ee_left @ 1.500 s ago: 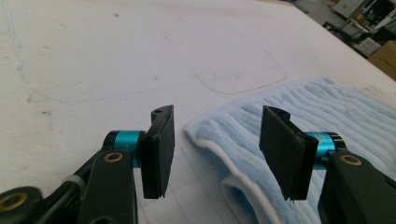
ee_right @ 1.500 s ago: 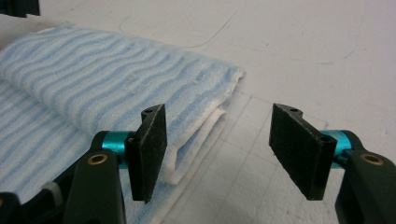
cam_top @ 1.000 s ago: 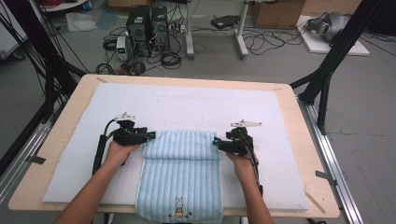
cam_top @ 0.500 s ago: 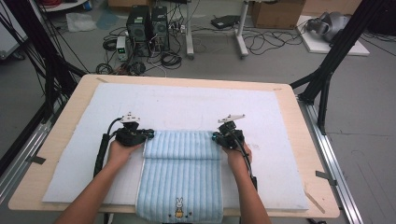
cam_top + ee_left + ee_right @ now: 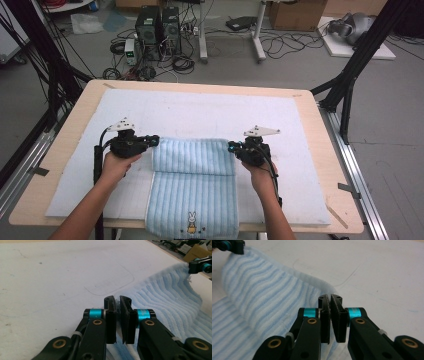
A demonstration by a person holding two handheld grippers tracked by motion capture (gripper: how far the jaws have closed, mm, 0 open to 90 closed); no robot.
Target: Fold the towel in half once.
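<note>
A light blue striped towel (image 5: 192, 190) with a small rabbit motif lies on the white mat, its near end hanging over the table's front edge. My left gripper (image 5: 156, 140) is shut on the towel's far left corner; my right gripper (image 5: 231, 147) is shut on its far right corner. Both have just been closing, and both hold the far edge lifted, so it curls back toward the near side. In the left gripper view the pads (image 5: 110, 315) pinch the towel (image 5: 165, 300). In the right gripper view the pads (image 5: 325, 312) pinch the towel (image 5: 262, 297) as well.
A white mat (image 5: 200, 110) covers most of the wooden table (image 5: 320, 150). Beyond the far edge the floor holds computer towers (image 5: 157, 25), cables and boxes. Black frame posts (image 5: 350, 75) stand at the table's right, and others at its left.
Both grippers closed on the towel's far corners and rose a little, lifting that edge off the mat and curling it back over the towel.
</note>
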